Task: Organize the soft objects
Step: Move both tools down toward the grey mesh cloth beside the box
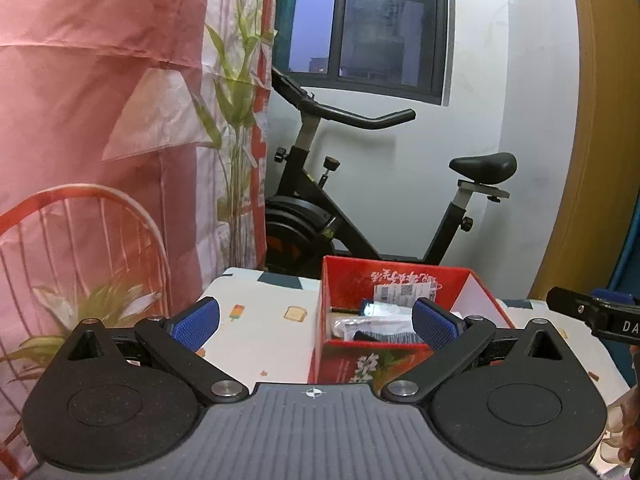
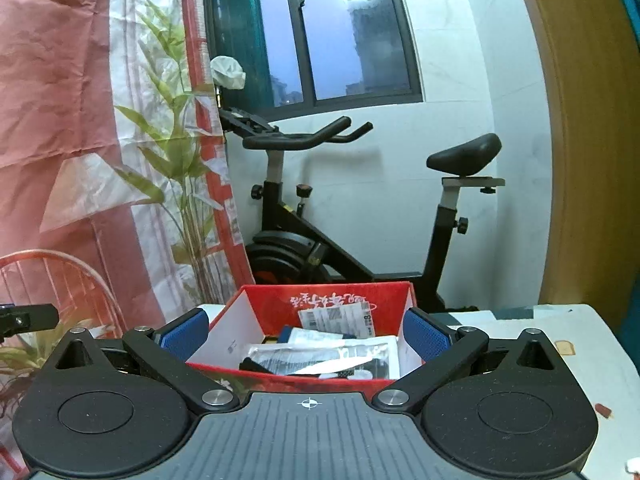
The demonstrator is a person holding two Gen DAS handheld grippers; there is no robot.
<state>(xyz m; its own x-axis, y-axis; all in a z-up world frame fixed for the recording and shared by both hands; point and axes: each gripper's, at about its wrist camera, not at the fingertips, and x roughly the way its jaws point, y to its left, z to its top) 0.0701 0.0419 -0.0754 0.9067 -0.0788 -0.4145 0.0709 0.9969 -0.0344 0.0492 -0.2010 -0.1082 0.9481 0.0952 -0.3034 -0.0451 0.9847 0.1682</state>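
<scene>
I start with the biggest thing, the table (image 1: 256,320). It has a white cloth with little toast and ice-pop pictures on it. It holds the box up at a good height for my two tools.

Behind the table stands a black exercise bike (image 1: 360,208), next to a pink curtain (image 1: 80,120). I think they are just parked there and are not part of my job.

The red box (image 2: 328,304) sits on the table, open at the top, so soft things can drop in. Inside it I see soft packets (image 2: 320,354) in clear wrap, lying flat in a pile. Something dark is in them, maybe socks, but I cannot tell for sure. They look put away already.

My left gripper (image 1: 316,322) has its blue pads spread wide, with nothing between them. It points a little down at the box.

My right gripper (image 2: 306,334) is spread wide too, and it holds nothing. The box shows between its pads, but farther off, not touched.

I think both are open and empty because the packets are already in the box.
</scene>
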